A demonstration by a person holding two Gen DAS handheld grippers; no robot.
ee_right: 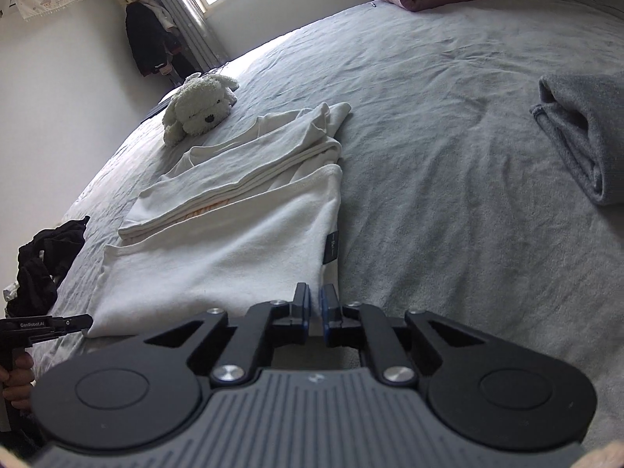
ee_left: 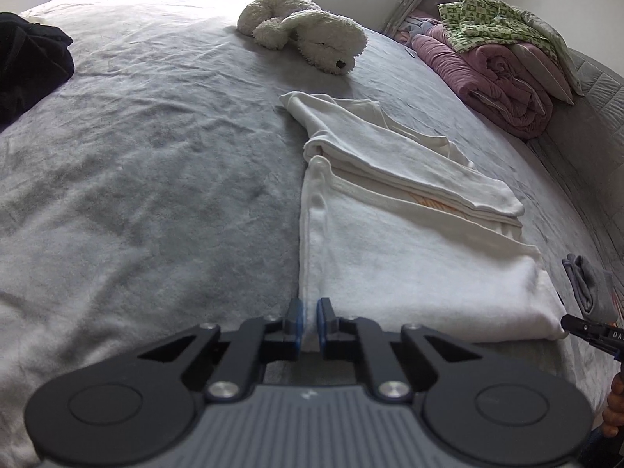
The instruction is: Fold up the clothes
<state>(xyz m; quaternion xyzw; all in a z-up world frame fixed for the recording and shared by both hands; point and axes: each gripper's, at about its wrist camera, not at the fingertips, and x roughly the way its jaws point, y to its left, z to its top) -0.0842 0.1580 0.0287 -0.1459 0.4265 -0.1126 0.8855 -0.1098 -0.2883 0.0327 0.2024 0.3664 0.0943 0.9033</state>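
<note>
A white T-shirt (ee_left: 409,273) lies lengthwise on the grey bed sheet (ee_left: 156,163), its upper part folded across the body with a strip of orange print showing. My left gripper (ee_left: 308,323) is shut on the shirt's near left hem corner, with white fabric pinched between the blue pads. In the right wrist view the same shirt (ee_right: 234,249) shows a dark label on its right edge. My right gripper (ee_right: 315,310) is shut on the near right hem corner. Each gripper's tip shows at the edge of the other's view: the right gripper (ee_left: 585,327) and the left gripper (ee_right: 78,321).
A white plush dog (ee_left: 308,31) lies beyond the shirt. Rolled pink quilts (ee_left: 499,78) with a green patterned cloth (ee_left: 495,19) sit at the far right. Black clothing (ee_left: 27,62) lies far left. A folded grey towel (ee_right: 585,136) lies to the right, and a small grey cloth (ee_left: 589,288) near the bed edge.
</note>
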